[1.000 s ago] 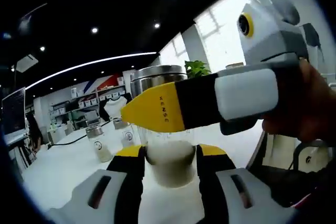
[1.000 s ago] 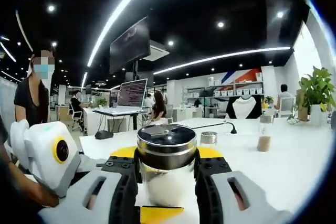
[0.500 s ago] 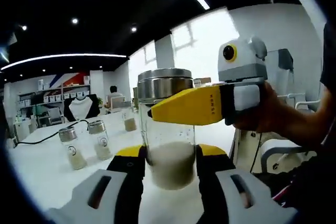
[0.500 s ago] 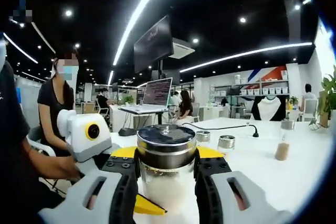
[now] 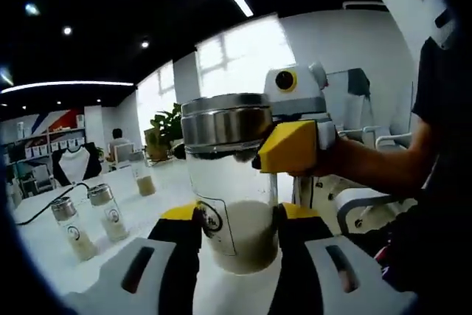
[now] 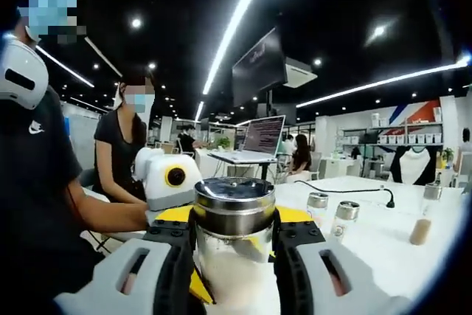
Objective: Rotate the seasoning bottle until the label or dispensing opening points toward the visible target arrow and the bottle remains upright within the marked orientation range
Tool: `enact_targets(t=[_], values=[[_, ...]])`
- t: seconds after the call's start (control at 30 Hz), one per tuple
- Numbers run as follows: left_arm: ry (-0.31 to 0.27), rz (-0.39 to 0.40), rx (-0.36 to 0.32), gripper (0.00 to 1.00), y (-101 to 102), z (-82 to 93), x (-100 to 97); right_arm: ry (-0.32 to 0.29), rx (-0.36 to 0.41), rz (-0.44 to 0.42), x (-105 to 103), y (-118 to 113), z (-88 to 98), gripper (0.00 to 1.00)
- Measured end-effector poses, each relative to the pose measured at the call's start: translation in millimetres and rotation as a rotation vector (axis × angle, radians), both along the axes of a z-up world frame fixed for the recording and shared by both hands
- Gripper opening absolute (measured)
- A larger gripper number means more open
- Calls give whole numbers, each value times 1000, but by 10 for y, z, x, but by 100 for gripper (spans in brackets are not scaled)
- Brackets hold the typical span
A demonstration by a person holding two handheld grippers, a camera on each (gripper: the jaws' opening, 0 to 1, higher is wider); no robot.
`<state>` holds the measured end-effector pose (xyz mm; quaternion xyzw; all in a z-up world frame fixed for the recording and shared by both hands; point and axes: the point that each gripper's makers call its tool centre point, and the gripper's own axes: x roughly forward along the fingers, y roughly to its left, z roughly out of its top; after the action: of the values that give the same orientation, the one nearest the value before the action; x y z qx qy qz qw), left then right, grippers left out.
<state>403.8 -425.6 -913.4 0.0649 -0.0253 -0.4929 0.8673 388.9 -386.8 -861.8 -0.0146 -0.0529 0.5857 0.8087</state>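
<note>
Fingers of the left gripper [image 5: 234, 237] are closed on the lower body of the clear glass seasoning bottle with a steel lid [image 5: 227, 175], half full of white powder. Fingers of the right gripper [image 6: 233, 245] clamp it under the lid, so both hold it above the white counter [image 5: 110, 252]. I see no target arrow. If one grip twists against the other, the smooth glass may slip or tilt. A round label [image 5: 210, 217] faces left.
</note>
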Motion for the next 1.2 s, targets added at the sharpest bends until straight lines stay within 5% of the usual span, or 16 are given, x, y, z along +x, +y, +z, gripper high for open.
enact_targets(t=[0.13,0.23,0.5,0.7,0.9,1.07,1.2], values=[[-38,171,42,42,99,-46,177,-55,-33,-100,132,5,-53,37],[-36,250,55,42,173,-81,256,-38,-39,-162,204,14,-96,36],[11,345,13,42,239,-119,322,-3,6,-328,347,81,-147,37],[-48,470,70,42,276,-128,371,-16,-12,-431,397,116,-177,38],[-17,362,-4,42,231,-108,314,79,7,-356,415,68,-174,37],[-39,272,-28,42,212,-27,268,56,15,-290,366,41,-103,37],[10,128,-103,41,158,49,154,21,27,-149,230,21,-10,37]])
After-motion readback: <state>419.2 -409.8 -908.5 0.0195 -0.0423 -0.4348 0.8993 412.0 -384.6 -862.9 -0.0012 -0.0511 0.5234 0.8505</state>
